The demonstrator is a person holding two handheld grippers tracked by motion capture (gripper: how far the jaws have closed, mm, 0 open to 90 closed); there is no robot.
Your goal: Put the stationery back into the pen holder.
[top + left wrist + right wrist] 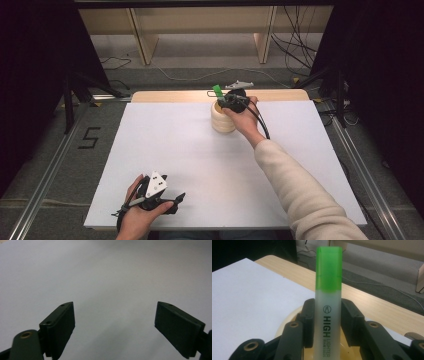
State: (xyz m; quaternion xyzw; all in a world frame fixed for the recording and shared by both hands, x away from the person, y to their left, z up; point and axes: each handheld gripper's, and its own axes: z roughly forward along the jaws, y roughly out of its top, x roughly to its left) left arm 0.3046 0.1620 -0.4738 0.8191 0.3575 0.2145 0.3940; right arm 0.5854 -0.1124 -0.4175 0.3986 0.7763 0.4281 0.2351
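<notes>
Highlighter (328, 302) with a green cap and a frosted body stands upright between the jaws of the right gripper (327, 322), whose black pads press on its two sides just below the cap, so the pen is pinched firmly. It sits over the mouth of a cream-coloured round holder (223, 121), which stands on the far part of the table, a little right of centre; whether the pen's lower end is inside the holder cannot be told. In the high view the pen's green cap (218, 91) pokes up just above the right gripper (231, 101). The right arm, in a pale sleeve, reaches forward and to the left across the table from the bottom right corner, the hand wrapped around the gripper's body beside the holder. The left gripper (172, 200) rests low at the near left edge, well apart from the holder, held in the left hand; its jaws are spread wide with nothing but bare surface between them (115, 322). A white sheet (175, 150) covers the table, with a strip of light wood (170, 96) showing along the far edge. Beyond lie grey floor, loose cables and pale wooden shelving.
</notes>
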